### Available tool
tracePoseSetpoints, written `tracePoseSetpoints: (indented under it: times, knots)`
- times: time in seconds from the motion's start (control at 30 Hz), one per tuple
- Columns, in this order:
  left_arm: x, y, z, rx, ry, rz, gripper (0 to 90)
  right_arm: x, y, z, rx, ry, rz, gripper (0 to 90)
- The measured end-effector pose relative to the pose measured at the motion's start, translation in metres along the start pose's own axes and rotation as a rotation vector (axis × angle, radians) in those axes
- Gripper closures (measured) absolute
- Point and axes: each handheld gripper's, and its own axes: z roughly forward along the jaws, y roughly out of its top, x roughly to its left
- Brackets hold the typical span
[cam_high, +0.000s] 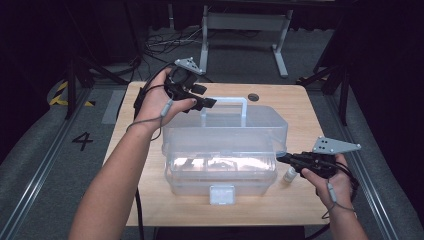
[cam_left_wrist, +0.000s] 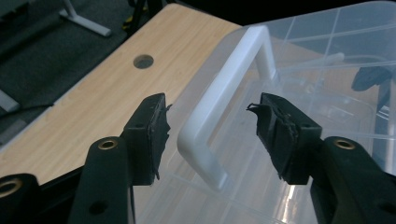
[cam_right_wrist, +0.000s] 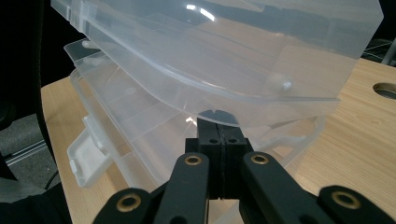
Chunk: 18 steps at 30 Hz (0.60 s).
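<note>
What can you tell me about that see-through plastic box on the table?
The clear plastic box sits mid-table, its lid lifted partway open. A white handle stands on the lid and a white latch hangs at the front. The left gripper straddles the handle, jaws open; the shut right gripper props the lid's edge.

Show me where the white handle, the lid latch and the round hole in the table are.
white handle (cam_left_wrist: 219, 88), left gripper view, on its long bar.
lid latch (cam_high: 222, 194), high view, on its flat front face.
round hole (cam_high: 253, 96), high view, at its dark centre.
</note>
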Motion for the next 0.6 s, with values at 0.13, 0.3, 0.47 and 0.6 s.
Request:
tracePoseSetpoints:
  times: [0.13,0.3,0.47,0.6]
  knots:
    - [-0.005,0.004,-0.011,-0.023,-0.001,0.003,48.0,-0.001,0.002,0.000,-0.002,0.000,-0.001,90.0]
    - [-0.013,0.004,-0.028,-0.060,0.005,-0.009,48.8,-0.003,0.006,0.000,-0.014,-0.003,-0.008,90.0]
    - [-0.021,-0.003,-0.044,-0.082,0.017,-0.005,48.6,-0.004,0.008,0.000,-0.026,-0.003,-0.006,90.0]
    - [-0.025,-0.014,-0.057,-0.100,0.016,-0.011,48.1,-0.006,0.011,0.000,-0.036,0.000,-0.002,90.0]
